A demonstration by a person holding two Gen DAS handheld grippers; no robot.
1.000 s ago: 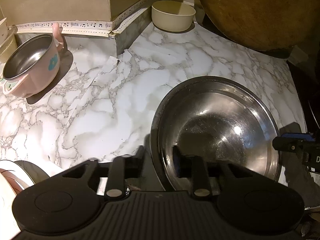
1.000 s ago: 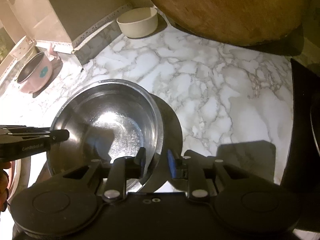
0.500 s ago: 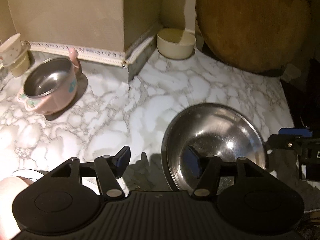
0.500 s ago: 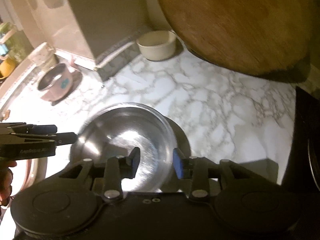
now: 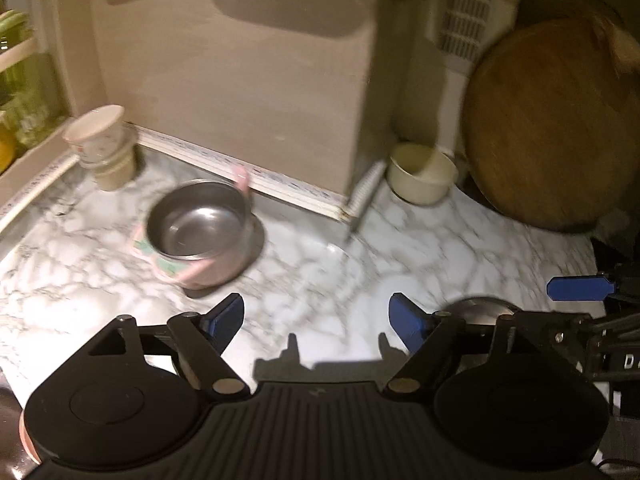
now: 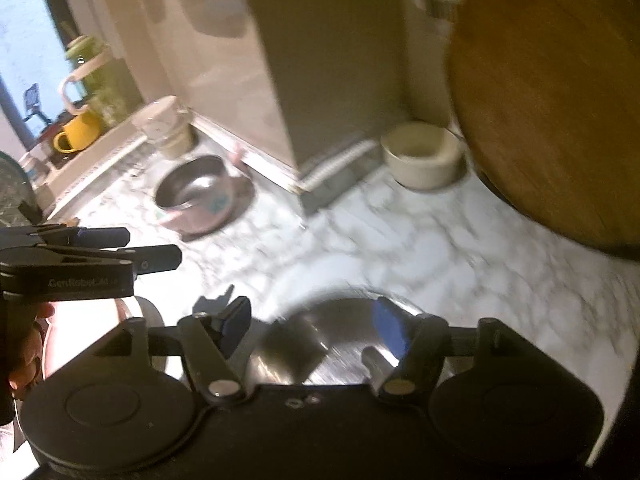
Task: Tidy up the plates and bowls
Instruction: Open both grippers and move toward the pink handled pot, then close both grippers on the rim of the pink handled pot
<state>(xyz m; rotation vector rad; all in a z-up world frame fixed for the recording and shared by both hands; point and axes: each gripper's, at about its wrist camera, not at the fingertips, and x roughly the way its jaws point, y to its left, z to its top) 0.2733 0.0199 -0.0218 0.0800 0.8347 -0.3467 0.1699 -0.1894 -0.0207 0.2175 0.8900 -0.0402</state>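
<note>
Steel bowl is seen at lower centre beneath the right gripper, just released; left gripper likewise released, empty.

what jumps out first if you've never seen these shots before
The big round wooden board leans against the wall at the right, above a cream ceramic bowl in the corner. Mid-counter sits a pink-sided bowl with a steel inside, and a large shiny steel bowl lies just below the open right claw.

My left tongs and right tongs have both just been opening and now gape off the steel bowl, nothing between them. It sits low in both views, apparently left on the tabletop.
</note>
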